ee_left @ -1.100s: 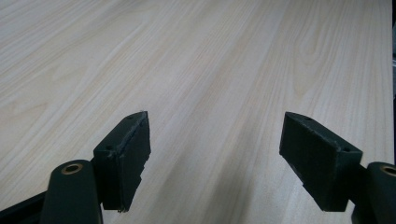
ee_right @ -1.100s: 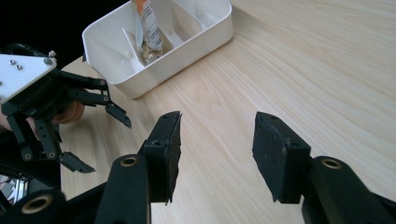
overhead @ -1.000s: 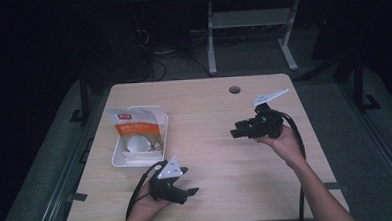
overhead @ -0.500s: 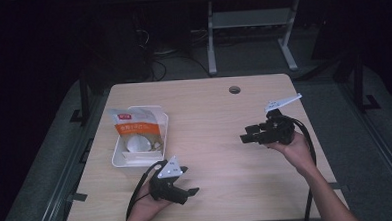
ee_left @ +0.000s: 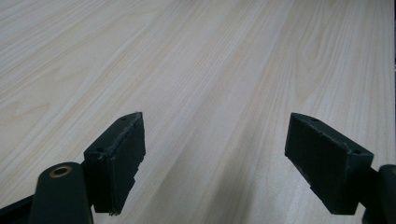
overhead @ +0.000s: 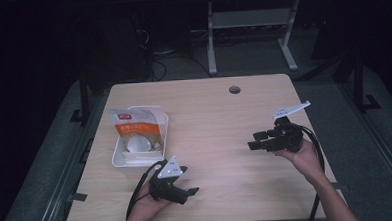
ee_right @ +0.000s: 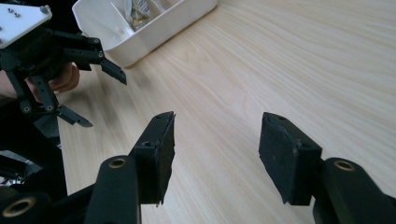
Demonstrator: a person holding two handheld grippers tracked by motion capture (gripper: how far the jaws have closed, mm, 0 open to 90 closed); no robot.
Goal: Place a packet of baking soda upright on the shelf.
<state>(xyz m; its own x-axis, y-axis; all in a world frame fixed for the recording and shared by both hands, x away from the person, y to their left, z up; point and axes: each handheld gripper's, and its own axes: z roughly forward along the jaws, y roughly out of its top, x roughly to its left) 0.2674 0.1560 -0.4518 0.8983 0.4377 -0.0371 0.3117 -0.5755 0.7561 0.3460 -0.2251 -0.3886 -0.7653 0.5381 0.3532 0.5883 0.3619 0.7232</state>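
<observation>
Tray [overhead: 120, 155] with pouch [overhead: 134, 124] sits at bench [overhead: 214, 114] left, just beyond left claw [overhead: 187, 192], well apart from right claw [overhead: 253, 141]. Left jaws apart, empty; right jaws have just been opening, nothing between them.

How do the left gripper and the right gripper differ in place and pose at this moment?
The left gripper sits low at the table's near edge, just in front of the white tray; the right gripper is out toward the table's right side, far from the tray. The left gripper points right across the table, while the right gripper points left, toward the tray. The right gripper's jaws have just been opening. Both stand open with only bare wood between their jaws.
</observation>
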